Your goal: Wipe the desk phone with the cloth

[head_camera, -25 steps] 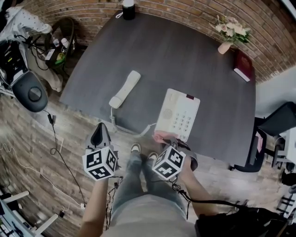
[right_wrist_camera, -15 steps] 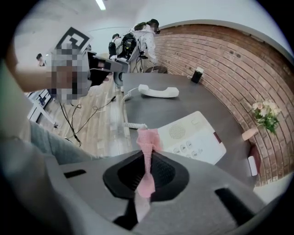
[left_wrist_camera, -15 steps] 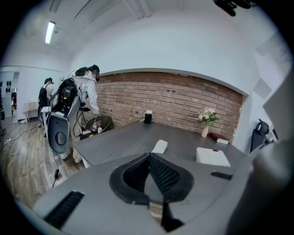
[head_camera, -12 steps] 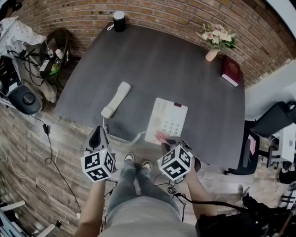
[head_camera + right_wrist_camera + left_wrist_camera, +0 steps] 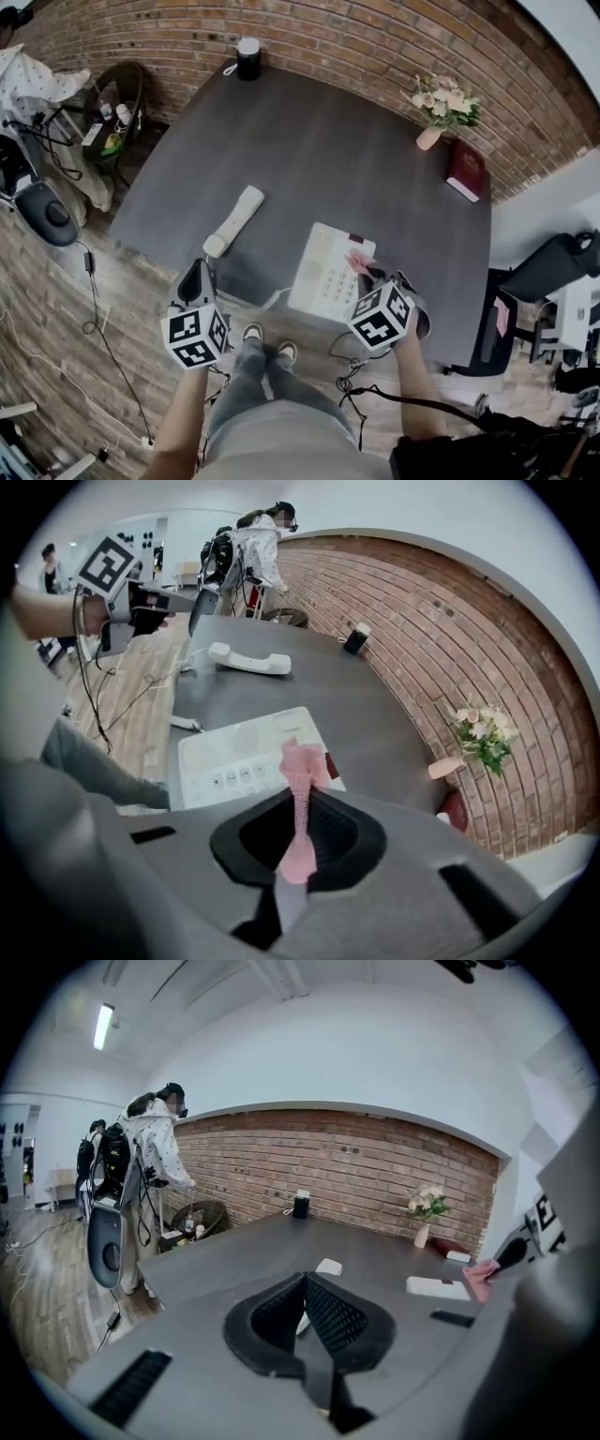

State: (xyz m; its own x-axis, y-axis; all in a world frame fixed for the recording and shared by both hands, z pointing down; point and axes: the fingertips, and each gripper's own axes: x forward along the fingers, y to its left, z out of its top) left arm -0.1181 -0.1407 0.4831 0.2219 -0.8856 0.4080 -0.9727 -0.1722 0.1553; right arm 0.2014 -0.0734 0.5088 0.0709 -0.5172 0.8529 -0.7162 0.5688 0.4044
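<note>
right tool (image 5: 369, 274) pinching pink cloth (image 5: 357, 262) over desk phone (image 5: 322, 278), left tool (image 5: 196, 279) closed, empty

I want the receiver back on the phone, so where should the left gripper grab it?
Probably the slim middle of the handset, fingers across its width, coming straight down: it lies flat on the desk, long and narrow, ahead of the left gripper.

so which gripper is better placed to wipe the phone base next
Right. The right gripper has its jaws shut on the pink cloth over the phone base; the left gripper is shut, empty and farther off.
</note>
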